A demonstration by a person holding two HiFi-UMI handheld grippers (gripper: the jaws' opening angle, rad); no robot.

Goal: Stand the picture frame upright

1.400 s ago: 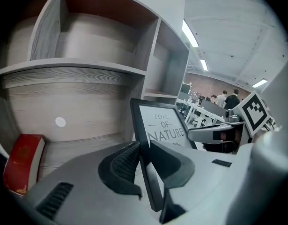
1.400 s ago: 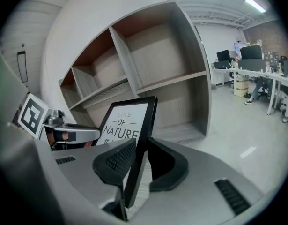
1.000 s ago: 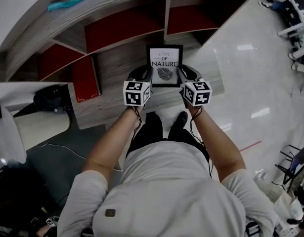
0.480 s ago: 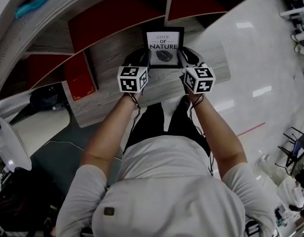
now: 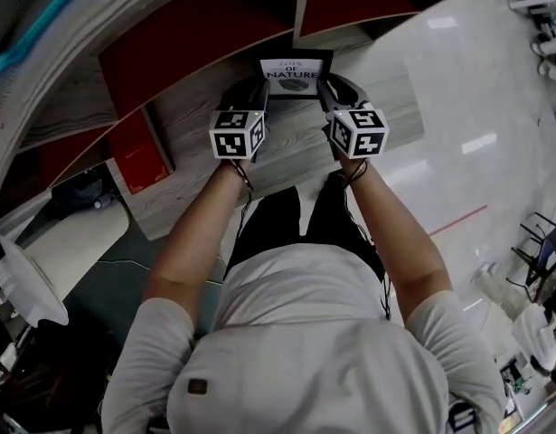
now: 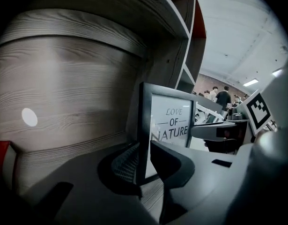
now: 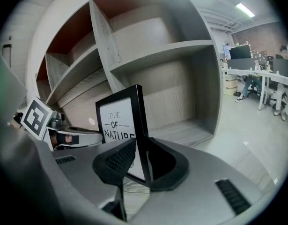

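Observation:
A black picture frame with a white "LOVE OF NATURE" print stands nearly upright on the grey wooden shelf top, its face toward me. My left gripper is shut on the frame's left edge. In the left gripper view that edge sits between the pads of this gripper. My right gripper holds the right edge. Its jaws are opening slightly, with the frame still between the pads of this gripper.
Behind the frame rises a curved grey shelf unit with red back panels and a divider. A red box stands at the left of the shelf. Glossy floor lies to the right, with desks and people far off.
Both grippers have moved away from me toward the shelf back with the frame. The frame has tipped up from leaning back to nearly upright, so its face looks shorter from above.

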